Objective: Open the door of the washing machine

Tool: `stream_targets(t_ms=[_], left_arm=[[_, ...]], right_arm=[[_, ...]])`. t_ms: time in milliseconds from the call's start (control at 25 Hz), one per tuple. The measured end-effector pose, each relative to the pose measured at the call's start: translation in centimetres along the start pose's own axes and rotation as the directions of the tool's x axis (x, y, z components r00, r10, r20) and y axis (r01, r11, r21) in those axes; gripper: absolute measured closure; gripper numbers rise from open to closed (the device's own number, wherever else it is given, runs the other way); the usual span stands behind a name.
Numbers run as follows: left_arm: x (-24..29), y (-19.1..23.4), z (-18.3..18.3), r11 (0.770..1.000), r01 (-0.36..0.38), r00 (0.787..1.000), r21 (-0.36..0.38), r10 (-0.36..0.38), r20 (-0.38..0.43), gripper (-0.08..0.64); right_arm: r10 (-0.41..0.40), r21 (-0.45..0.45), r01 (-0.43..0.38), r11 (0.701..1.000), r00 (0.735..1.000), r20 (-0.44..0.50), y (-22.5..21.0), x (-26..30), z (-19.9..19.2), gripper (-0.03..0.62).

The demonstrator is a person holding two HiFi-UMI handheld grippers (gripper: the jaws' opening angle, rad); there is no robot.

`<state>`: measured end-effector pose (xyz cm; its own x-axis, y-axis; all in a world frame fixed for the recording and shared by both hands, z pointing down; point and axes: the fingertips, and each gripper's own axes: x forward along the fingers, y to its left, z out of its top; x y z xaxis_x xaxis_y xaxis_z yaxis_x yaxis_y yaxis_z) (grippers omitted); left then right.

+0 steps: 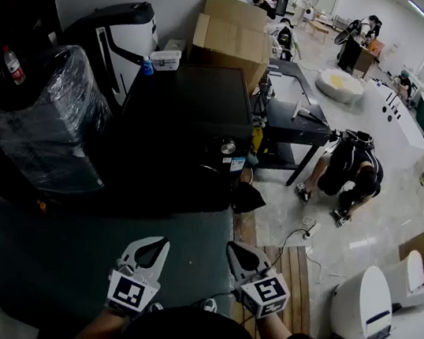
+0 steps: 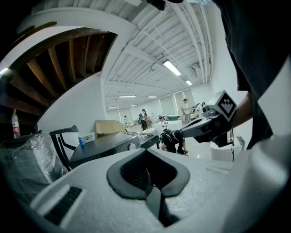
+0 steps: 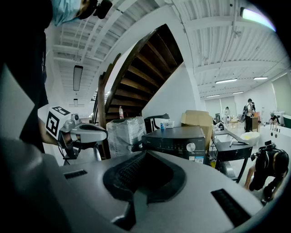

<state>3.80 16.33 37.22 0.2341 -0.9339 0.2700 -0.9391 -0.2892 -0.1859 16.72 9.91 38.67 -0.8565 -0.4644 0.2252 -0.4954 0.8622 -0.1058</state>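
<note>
Head view looks steeply down on both tools, held side by side just ahead of the person's dark sleeves. The left tool has its white jaws pressed together with nothing between them, and the left gripper view shows the same closed tips against open air. The right tool, just beside it, is likewise closed and empty, as the right gripper view confirms.

Under and ahead of both tools lies a dark green mat. Wooden slats run along the floor just right of the right tool.

Straight ahead of the tools, well apart from them, stands the black washing machine. A silver knob sits at its front right corner, with a label below it. The front that faces the tools is in shadow, so the door cannot be made out; the right gripper view shows only the control strip above its own jaws.

Ahead and left of the left tool, beside the machine, is a plastic-wrapped bundle with a red-capped bottle behind it. Ahead and right of the right tool are a black counter and a crouching person. Beyond the machine sits a cardboard box.
</note>
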Motion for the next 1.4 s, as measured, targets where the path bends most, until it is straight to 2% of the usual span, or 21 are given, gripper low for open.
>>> stream_targets(t_ms=[240,440,520,600,680,720,760,800,880,1040,1400], left_arm=[[0.8,-0.4,0.0,1.0,-0.004,1.0,-0.014,0.005,0.016,0.543],[1.6,-1.3,-0.5,0.997,-0.037,0.999,-0.066,0.037,0.004,0.541],[2.0,-1.5,-0.9,0.995,-0.056,0.998,-0.083,0.056,-0.008,0.54],[2.3,-1.4,-1.6,0.994,-0.078,0.997,-0.081,0.077,-0.024,0.538],[2.8,-0.8,-2.0,0.994,-0.095,0.995,-0.046,0.094,-0.031,0.534],[3.1,-0.5,-2.2,0.995,-0.097,0.995,-0.04,0.096,-0.034,0.506],[3.4,-0.2,-2.5,0.994,-0.093,0.995,-0.052,0.091,-0.041,0.442],[3.7,0.0,-2.9,0.993,-0.088,0.995,-0.078,0.084,-0.051,0.411],[4.3,0.9,-3.7,0.992,-0.08,0.995,-0.101,0.074,-0.062,0.41],[5.7,3.9,-4.9,0.995,-0.062,0.996,-0.082,0.056,-0.075,0.397],[10.0,13.7,-7.5,0.996,0.077,0.991,-0.051,-0.082,-0.11,0.38]], right_arm=[[0.032,-0.011,-0.032,0.999,0.999,-0.003,-0.2,0.4,-0.2,0.588],[0.059,-0.05,-0.06,0.997,0.998,-0.004,-0.8,0.4,-0.4,0.58],[0.048,-0.034,-0.048,0.998,0.999,-0.024,-1.8,0.5,-1.0,0.474],[0.042,-0.019,-0.042,0.999,0.999,-0.031,-2.8,0.7,-1.4,0.457],[0.049,-0.006,-0.05,0.999,0.998,-0.036,-3.5,1.2,-1.6,0.452],[0.05,-0.003,-0.051,0.999,0.998,-0.042,-3.8,1.4,-1.7,0.44],[0.048,-0.002,-0.048,0.999,0.998,-0.047,-4.1,1.8,-1.8,0.426],[0.043,-0.002,-0.043,0.999,0.998,-0.053,-4.4,2.2,-1.9,0.417],[0.032,-0.002,-0.032,0.999,0.997,-0.068,-4.9,3.2,-2.3,0.408],[0.001,-0.005,-0.001,1.0,0.995,-0.095,-5.8,6.2,-2.9,0.396],[-0.133,-0.011,0.132,0.991,0.98,-0.148,-6.2,15.4,-2.8,0.348]])
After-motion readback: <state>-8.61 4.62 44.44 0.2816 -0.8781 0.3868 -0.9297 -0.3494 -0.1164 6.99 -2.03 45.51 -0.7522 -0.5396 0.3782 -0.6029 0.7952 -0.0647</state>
